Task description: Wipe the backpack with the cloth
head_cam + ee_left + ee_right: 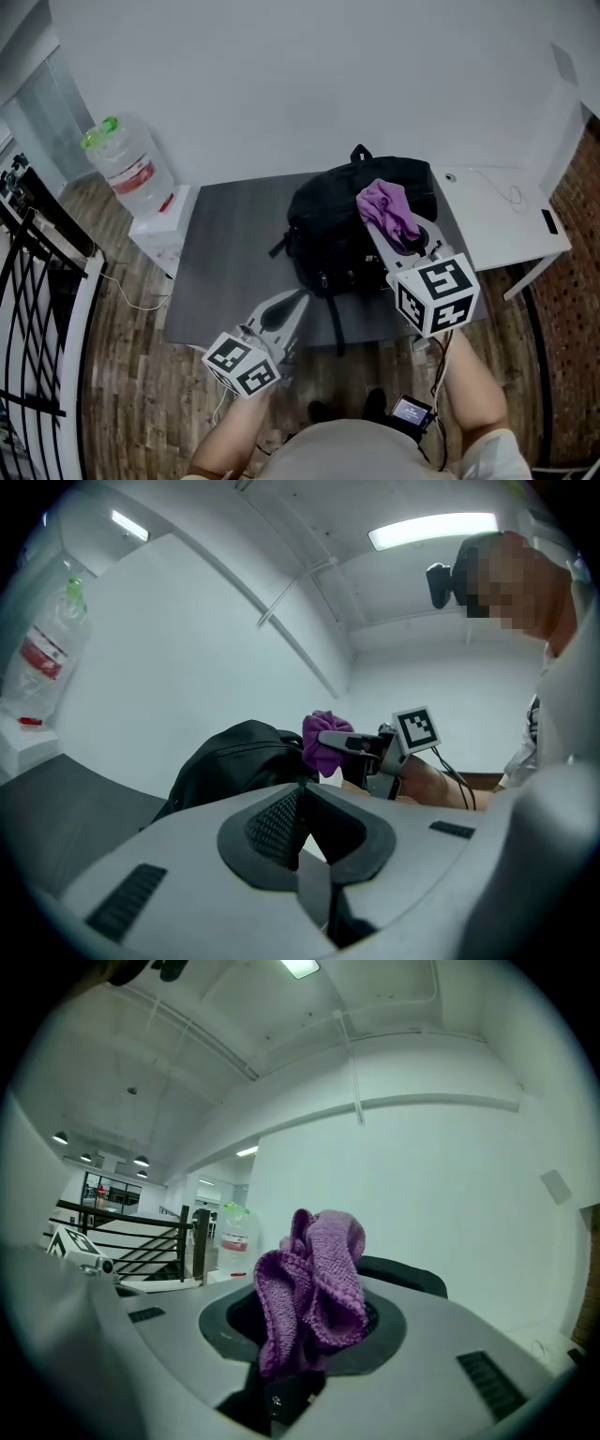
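Note:
A black backpack (337,234) lies on the dark grey table (225,253), towards its right side. My right gripper (389,230) hovers over the backpack's right half, shut on a crumpled purple cloth (386,208). In the right gripper view the cloth (314,1288) bunches up out of the jaws, with the backpack (403,1274) just behind. My left gripper (298,298) is at the table's front edge, left of the backpack, its jaws together and holding nothing. The left gripper view shows the backpack (234,761), the cloth (322,741) and the right gripper (342,745) beyond it.
A water jug (127,164) with a green cap stands on a low white stand (164,230) left of the table. A white desk (506,225) adjoins the table's right side. A black railing (37,281) runs along the far left. A wall lies behind.

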`<action>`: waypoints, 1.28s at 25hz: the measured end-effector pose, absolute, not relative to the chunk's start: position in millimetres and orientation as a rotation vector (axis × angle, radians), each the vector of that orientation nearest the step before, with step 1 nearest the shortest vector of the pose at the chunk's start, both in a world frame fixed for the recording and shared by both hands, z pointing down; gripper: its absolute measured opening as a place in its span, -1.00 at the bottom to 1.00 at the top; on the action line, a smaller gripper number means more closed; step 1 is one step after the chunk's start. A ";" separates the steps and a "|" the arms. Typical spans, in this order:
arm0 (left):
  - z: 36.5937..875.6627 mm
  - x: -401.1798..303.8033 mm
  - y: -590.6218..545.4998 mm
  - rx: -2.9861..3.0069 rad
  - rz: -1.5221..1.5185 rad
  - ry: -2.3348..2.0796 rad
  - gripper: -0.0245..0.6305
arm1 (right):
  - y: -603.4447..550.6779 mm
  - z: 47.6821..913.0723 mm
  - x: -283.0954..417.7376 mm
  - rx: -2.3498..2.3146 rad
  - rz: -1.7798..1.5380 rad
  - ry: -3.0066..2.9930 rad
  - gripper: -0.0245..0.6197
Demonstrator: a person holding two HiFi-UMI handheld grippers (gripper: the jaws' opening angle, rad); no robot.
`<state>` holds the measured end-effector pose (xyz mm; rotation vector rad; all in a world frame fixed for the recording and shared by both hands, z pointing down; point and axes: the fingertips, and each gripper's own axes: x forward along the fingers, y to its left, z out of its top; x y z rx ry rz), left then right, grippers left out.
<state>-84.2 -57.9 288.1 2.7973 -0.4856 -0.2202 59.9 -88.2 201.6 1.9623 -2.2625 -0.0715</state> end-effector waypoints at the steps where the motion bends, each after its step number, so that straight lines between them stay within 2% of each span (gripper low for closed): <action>1: 285.4 -83.2 -61.0 2.798 -0.224 -0.500 -0.86 | -96.3 198.5 56.8 1.945 -0.076 -2.272 -0.51; 14: 259.8 -55.2 -89.0 2.808 -0.268 -0.590 -0.86 | -177.6 179.1 13.5 1.732 -0.168 -2.301 -0.51; 32: 267.3 -19.9 -95.4 2.810 -0.230 -0.547 -0.86 | -172.8 175.5 97.5 1.883 -0.147 -2.179 -0.51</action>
